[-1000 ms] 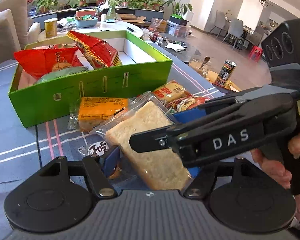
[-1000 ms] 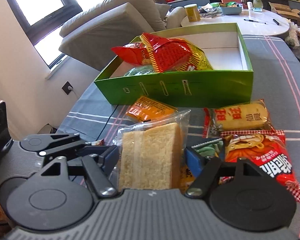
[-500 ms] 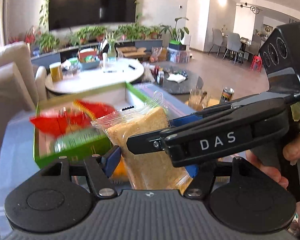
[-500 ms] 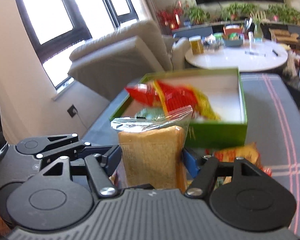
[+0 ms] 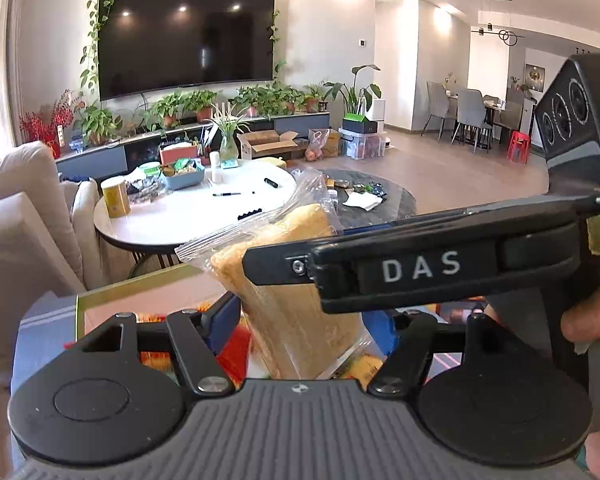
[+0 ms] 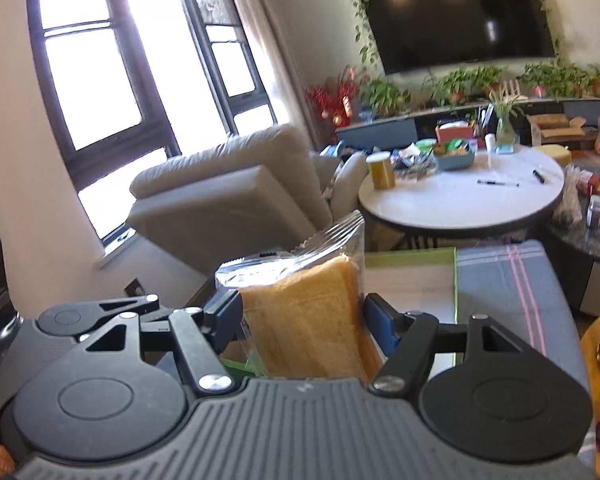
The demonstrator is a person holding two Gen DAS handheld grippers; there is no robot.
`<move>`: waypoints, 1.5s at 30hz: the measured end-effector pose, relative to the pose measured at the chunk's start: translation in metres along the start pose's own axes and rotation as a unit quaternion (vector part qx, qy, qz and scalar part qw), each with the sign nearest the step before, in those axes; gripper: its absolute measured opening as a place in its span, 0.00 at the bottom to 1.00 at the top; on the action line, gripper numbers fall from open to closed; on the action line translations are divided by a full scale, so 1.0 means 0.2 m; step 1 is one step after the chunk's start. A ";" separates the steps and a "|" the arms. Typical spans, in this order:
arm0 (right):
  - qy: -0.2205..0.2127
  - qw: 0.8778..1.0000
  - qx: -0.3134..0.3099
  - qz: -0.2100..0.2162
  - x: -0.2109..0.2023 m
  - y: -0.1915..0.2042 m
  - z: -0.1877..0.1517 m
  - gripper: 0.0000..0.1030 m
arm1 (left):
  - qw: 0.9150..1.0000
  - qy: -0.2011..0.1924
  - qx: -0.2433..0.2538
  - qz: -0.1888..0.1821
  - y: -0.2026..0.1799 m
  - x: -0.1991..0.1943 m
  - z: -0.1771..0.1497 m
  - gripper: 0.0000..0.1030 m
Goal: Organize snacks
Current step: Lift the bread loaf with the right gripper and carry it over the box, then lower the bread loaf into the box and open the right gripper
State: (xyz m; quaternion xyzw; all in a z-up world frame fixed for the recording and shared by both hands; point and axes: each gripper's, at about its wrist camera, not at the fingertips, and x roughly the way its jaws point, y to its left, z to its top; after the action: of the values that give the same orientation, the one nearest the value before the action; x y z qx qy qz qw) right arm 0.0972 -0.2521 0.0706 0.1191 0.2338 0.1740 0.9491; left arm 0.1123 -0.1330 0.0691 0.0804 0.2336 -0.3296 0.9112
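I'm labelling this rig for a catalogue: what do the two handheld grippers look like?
Both are black linkage grippers with round pivot discs, blue finger pads and a ribbed grey front housing. The right gripper carries white "DAS" lettering and a block with three round lenses.

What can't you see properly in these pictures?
- Left wrist view: most of the green box and the snacks inside, hidden by the left gripper.
- Left wrist view: the bagged bread, partly covered by the right gripper.
- Right wrist view: the box floor, hidden behind the bread and gripper.

Bagged bread (image 6: 308, 320) above the box (image 6: 412, 280) on the clothed table (image 6: 512, 292); round table (image 6: 460, 196) behind.
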 end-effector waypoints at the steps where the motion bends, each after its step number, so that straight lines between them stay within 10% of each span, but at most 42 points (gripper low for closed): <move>1: -0.005 1.000 0.002 -0.002 0.01 -0.01 0.00 0.83 | 1.000 0.001 0.001 0.001 0.01 0.03 0.02 0.62; 25: 0.005 0.998 0.063 -0.031 0.43 -0.32 0.06 0.83 | 0.998 0.048 -0.047 0.013 0.26 0.61 0.10 0.63; 45: 0.025 0.998 0.059 -0.022 0.44 -0.25 0.02 0.83 | 0.996 0.053 -0.064 0.043 0.35 0.60 0.03 0.69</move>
State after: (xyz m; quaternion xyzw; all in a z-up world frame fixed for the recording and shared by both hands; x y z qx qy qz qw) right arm 0.1862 -0.2650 0.0235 0.1647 0.2703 0.1417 0.9379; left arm 0.2396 -0.1477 0.0157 0.0493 0.2984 -0.2700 0.9141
